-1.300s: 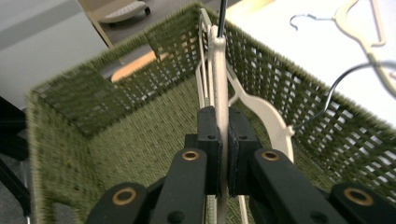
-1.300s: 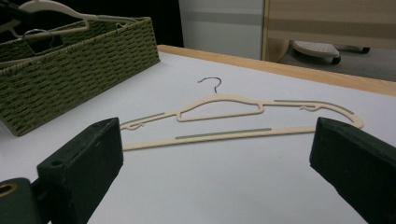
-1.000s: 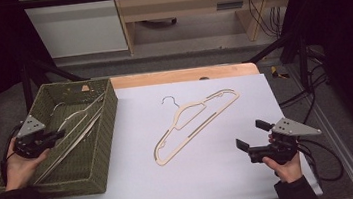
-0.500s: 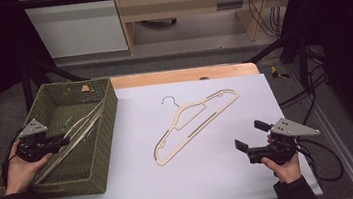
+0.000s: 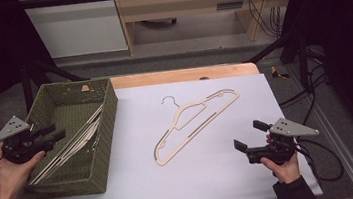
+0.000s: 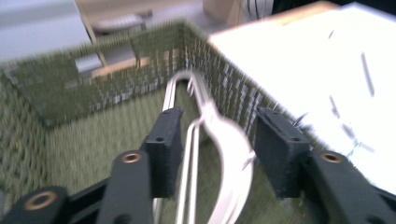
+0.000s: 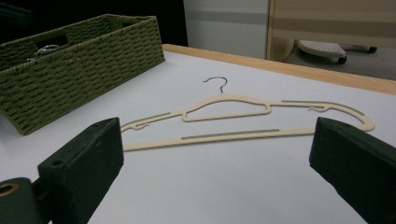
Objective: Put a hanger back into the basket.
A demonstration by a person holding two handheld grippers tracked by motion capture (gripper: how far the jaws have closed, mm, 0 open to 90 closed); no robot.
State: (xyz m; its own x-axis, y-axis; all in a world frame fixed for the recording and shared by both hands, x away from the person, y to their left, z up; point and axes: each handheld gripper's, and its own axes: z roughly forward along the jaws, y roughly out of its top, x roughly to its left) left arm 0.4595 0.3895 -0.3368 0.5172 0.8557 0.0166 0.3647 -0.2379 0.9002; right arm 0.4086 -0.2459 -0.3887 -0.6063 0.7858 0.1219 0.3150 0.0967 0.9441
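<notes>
Left tongs let go over basket, right tongs wait by the lone hanger

Left tongs (image 5: 53, 135) sit at the left edge of the green woven basket (image 5: 103, 138), held in the person's left hand (image 5: 11, 171). Jaws have just been opening and now stand parted. In the left gripper view the left tongs (image 6: 224, 140) show a pale hanger's neck between the pads; pads look clear of it on both sides, though the picture is blurred. So: released, nothing gripped.

The hangers in the basket (image 5: 76, 143) lie as a slanted bundle, running from the near left corner up toward the right wall. Metal hooks show near the far basket wall in the left gripper view. Basket stands on the left part of the desk (image 5: 224, 184), on the white sheet's left edge.

Right tongs (image 5: 252, 138) are at the near right of the desk, held low in the right hand (image 5: 283, 168), jaws wide apart and empty, pointing toward the desk middle. In the right gripper view the right tongs (image 7: 215, 168) frame a cream hanger on the desk (image 7: 243, 122), which is well ahead of the pads, not touched.

That hanger on the desk (image 5: 195, 125) lies flat and diagonal on the white surface, hook toward the far side, between basket and right tongs, apart from both.
</notes>
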